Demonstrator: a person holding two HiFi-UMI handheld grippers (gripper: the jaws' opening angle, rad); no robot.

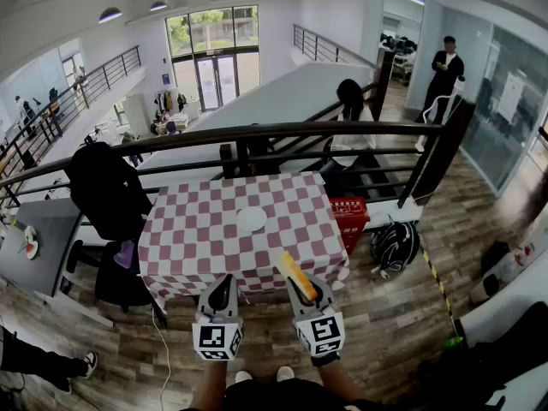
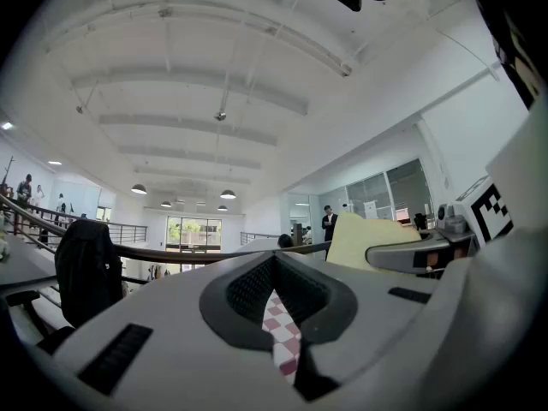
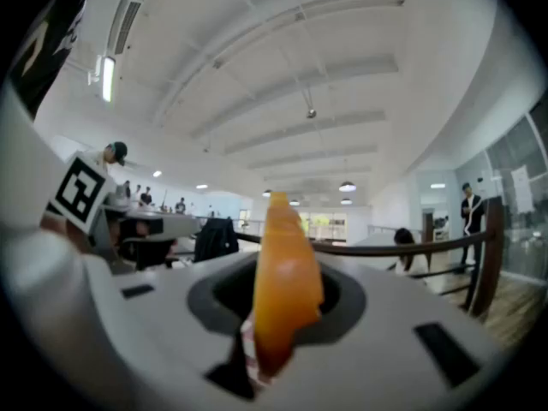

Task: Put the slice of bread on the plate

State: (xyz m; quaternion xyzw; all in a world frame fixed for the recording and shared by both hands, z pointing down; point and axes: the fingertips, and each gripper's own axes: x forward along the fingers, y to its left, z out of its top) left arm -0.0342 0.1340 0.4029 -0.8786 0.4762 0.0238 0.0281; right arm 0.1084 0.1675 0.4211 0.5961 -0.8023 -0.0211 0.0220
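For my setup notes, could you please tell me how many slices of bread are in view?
1. The slice of bread is clamped on edge in the right tongs, by the checkered table's near edge; the white plate holds none.

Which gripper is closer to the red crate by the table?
Right. The right gripper, shut on the bread slice, sits below-left of the red crate; the left gripper is farther left.

Left claw (image 1: 221,298): level, jaws drawn together, nothing between them. Right claw (image 1: 305,291): level, just beside the left, jaws clamped on a slice of bread (image 1: 296,276) held edgewise. Both point forward.
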